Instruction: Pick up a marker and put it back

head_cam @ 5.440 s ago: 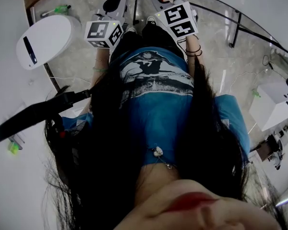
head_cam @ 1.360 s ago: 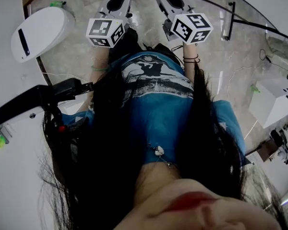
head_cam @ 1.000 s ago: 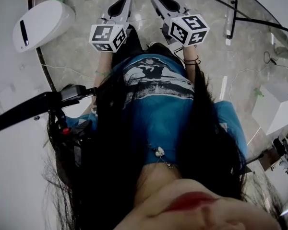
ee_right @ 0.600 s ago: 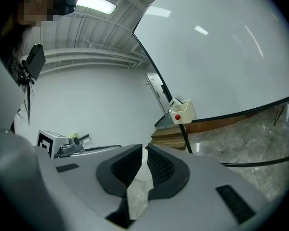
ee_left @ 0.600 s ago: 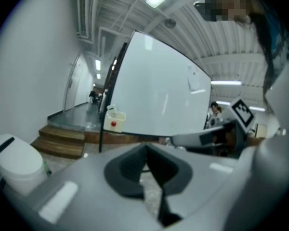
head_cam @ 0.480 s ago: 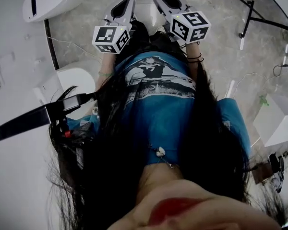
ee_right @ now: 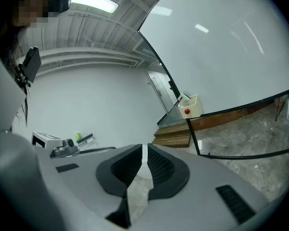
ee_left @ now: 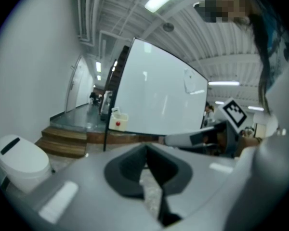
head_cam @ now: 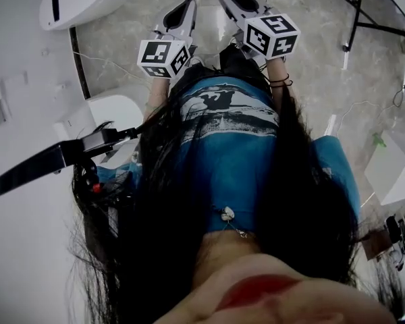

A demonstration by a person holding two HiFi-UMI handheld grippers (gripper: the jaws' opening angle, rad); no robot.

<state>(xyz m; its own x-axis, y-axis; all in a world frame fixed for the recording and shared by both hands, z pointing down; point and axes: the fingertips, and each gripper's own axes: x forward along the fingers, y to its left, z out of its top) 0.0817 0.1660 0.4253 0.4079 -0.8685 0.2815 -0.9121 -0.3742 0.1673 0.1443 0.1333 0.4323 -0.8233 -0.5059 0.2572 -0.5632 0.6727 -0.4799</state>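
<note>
Both grippers are empty, so as far as the pictures show the task has hardly begun: no marker is picked up, and putting it back also remains. The left gripper [ee_left: 147,170] has its jaws together with nothing between them. The right gripper [ee_right: 144,165] has its jaws almost together, a thin slit between the pads and nothing in it.

No marker shows for certain. The likeliest spots are a small cream box with a red spot [ee_right: 189,107] hanging at the edge of the whiteboard [ee_right: 231,52], well apart from both grippers, and a small green item on a wall ledge [ee_right: 79,137], too small to identify.

Only the head view shows the two grippers side by side over the marble floor [head_cam: 310,52], with a white pod-shaped unit [head_cam: 84,2] off to the left. Only the gripper views show the whiteboard face and the box.
</note>
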